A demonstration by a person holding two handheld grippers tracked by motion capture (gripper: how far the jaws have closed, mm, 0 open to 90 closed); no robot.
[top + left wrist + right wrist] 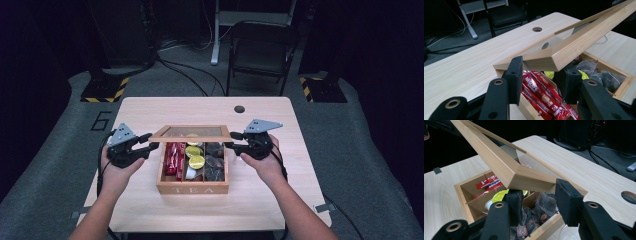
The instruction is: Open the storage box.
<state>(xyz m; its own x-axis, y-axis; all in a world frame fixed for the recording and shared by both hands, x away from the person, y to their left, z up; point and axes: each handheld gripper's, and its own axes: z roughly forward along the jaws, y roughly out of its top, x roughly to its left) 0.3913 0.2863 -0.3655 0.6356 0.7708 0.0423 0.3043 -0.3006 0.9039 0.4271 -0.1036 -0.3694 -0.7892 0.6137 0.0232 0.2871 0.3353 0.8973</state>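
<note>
Work in hand: raising the glass-paned wooden lid [190,132] of the light wooden tea box [192,189] that stands mid-table.
Lid position: hinged up at a slant, front edge lifted clear of the box, back edge apparently on the box's far side.
Left gripper [150,146]: jaws clamped on the lid's front left corner, one above and one below the frame.
Right gripper [231,145]: jaws around the front right corner; they look closed on it.
Contents on show: red stick sachets [541,95], yellow-green round pods [195,161], dark tea bags [541,213], each in its own compartment.
Progress: judged about half open; the lid has yet to swing fully back.
Table [280,130]: pale wood.
</note>
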